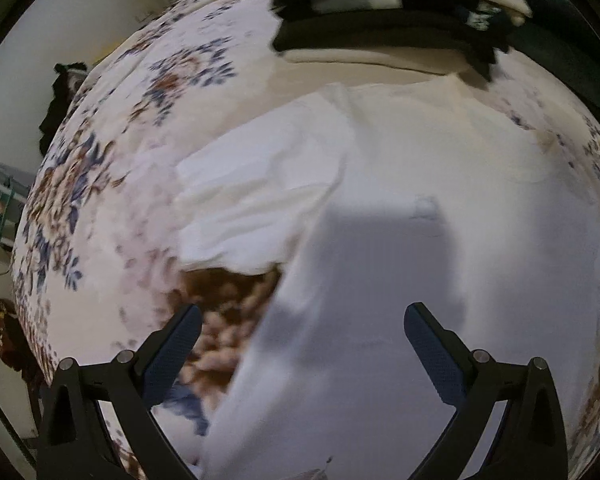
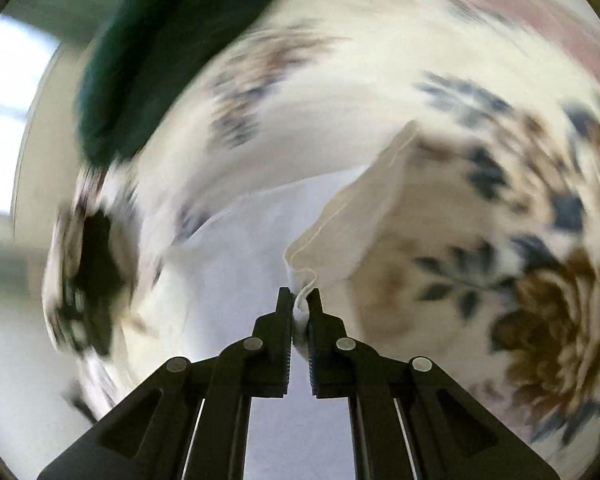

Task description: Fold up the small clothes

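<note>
A white T-shirt (image 1: pixel 400 184) lies spread on a flower-patterned bedsheet (image 1: pixel 100 168), one short sleeve lying out to the left. My left gripper (image 1: pixel 302 316) hangs open just above the shirt's lower left side, with its shadow on the cloth. In the right wrist view the same white T-shirt (image 2: pixel 352 220) is lifted at a hemmed sleeve edge. My right gripper (image 2: pixel 300 298) is shut on that edge, a fold of white cloth pinched between its pads. The right wrist view is blurred.
A pile of black, white and cream clothes (image 1: pixel 384 12) sits at the far end of the bed. A dark green garment (image 2: pixel 160 64) lies beside it. The bed's left edge (image 1: pixel 32 216) drops to the floor, with a dark bag (image 1: pixel 0 328) below.
</note>
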### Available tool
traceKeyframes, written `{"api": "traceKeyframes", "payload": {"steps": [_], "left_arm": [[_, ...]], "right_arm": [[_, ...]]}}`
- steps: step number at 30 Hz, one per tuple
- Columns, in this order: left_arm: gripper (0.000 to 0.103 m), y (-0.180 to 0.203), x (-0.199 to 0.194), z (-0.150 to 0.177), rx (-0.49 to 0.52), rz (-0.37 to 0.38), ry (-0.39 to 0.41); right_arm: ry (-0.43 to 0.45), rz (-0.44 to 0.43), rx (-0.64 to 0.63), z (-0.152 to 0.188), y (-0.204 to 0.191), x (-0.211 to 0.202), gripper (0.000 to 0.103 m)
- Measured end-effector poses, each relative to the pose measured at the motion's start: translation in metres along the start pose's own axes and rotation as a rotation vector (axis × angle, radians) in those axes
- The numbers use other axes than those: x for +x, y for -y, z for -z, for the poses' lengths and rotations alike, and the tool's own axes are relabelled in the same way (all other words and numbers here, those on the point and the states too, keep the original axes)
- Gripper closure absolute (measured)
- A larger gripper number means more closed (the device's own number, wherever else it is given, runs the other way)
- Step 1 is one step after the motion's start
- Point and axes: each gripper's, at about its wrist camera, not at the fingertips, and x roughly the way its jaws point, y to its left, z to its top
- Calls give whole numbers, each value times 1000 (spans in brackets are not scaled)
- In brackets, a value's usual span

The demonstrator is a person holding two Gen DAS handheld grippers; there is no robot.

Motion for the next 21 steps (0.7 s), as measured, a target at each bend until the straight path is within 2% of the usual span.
{"api": "traceKeyframes", "payload": {"steps": [4,6,8,9,11,12,13,15,16,18,21], "left_arm": [[0,-28,9,7,-29,-14,-18],[0,-39,12,11,-34,-20,-27],[0,-48,14,15,-42,-25,-36],[0,-52,14,16,-48,-23,-37],[0,-59,13,18,-51,-23,-36],[0,-62,13,19,-53,-22,-33],[0,-66,12,19,-56,-22,-30],[0,-71,13,20,-62,-17,-33],[0,-73,13,20,-66,-15,-35],[0,-77,16,21,-74,-13,-40],[0,-82,22,20,-82,-13,-47]], "right_arm": [[-48,34,-312,43,-79,28,96],[-90,59,-439,70,-102,47,96],[-173,72,-541,105,-111,65,96],[-244,64,-541,116,-114,74,94],[-340,30,-480,124,-105,79,83],[-360,-6,-425,123,-98,75,70],[-351,-49,-355,119,-89,65,60],[-296,-128,-197,108,-65,36,53],[-276,-138,-151,105,-58,28,52],[-242,-127,-78,100,-42,12,52],[-227,-46,-110,104,-37,13,52]]}}
